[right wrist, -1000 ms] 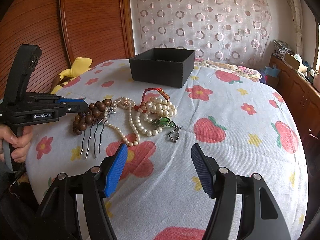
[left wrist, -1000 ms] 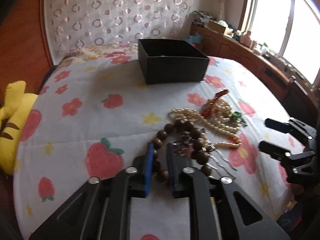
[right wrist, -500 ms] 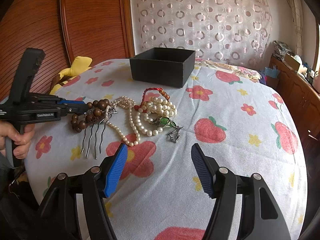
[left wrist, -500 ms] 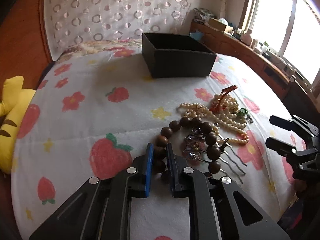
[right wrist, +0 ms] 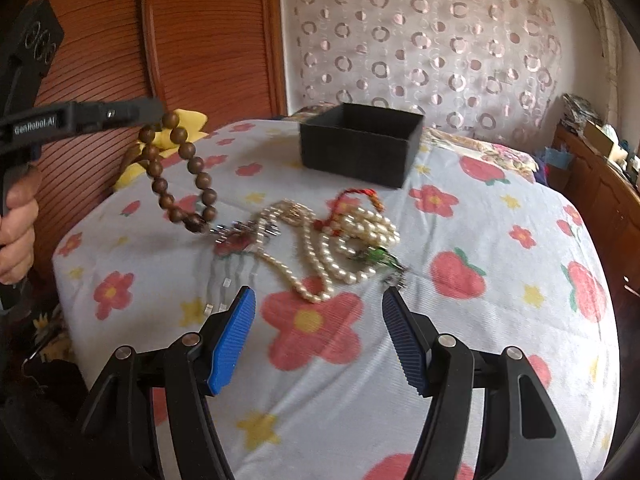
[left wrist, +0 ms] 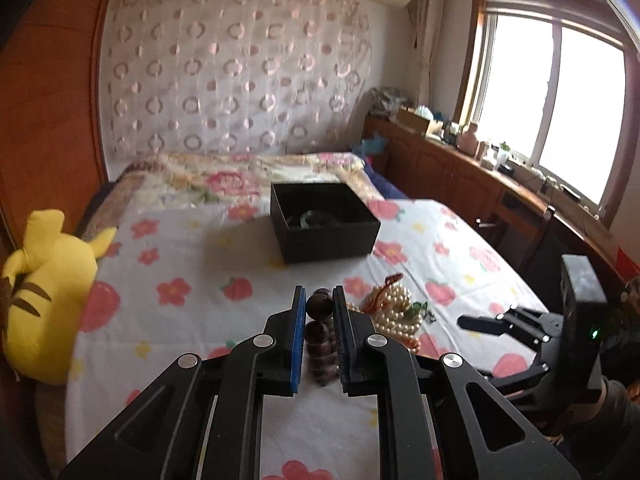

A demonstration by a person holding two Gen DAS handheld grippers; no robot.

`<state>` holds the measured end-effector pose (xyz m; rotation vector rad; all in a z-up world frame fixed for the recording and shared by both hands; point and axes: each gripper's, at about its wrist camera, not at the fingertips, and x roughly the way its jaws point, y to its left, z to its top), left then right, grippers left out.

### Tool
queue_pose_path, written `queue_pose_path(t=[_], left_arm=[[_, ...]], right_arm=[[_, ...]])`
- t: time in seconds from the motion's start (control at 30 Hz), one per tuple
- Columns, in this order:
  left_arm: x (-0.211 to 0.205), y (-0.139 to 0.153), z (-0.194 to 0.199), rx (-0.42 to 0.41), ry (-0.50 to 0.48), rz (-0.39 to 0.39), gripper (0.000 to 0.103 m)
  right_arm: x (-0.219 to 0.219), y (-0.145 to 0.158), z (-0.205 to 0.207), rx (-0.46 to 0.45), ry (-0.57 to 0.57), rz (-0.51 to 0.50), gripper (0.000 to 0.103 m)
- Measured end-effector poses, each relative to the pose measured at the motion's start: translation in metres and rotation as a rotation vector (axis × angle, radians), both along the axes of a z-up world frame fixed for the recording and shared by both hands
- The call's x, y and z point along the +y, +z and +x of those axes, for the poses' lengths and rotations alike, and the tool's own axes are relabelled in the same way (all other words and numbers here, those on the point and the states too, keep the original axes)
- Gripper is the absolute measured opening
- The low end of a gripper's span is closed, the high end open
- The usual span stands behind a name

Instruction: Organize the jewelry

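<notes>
above the bedspread point(right wrist: 460, 360), brown wooden bead bracelet point(right wrist: 180, 172), looped, dangling

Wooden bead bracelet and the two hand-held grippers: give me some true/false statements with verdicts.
1. The left hand-held gripper is shut on the wooden bead bracelet. True.
2. The bracelet lies flat on the bedspread. False: it hangs in the air from the gripper.
3. The right hand-held gripper holds the pearl necklace. False: it is open and empty.
4. The black box is open-topped. True.
</notes>
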<state>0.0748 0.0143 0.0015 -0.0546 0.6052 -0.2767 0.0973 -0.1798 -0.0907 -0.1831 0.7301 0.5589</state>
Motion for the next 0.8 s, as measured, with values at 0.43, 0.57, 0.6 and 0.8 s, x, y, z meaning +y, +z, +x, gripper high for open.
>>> queue_pose_path(t=[0.43, 0.57, 0.6, 0.8], left_arm=[[0.035, 0.013, -0.023, -0.056, 0.053, -0.026, 0.012], [0.042, 0.010, -0.027, -0.052, 0.066, -0.031, 0.012], [0.044, 0.009, -0.028, -0.050, 0.068, -0.033, 0.012], [0.055, 0.005, -0.031, -0.044, 0.089, -0.045, 0.012]], right_arm=[[0.044, -0.003, 0.000, 0.056, 0.110, -0.015, 0.068], [0.059, -0.007, 0.003, 0.087, 0.144, -0.029, 0.068], [0.061, -0.007, 0.004, 0.090, 0.149, -0.034, 0.068], [0.081, -0.014, 0.011, 0.107, 0.162, -0.086, 0.068]])
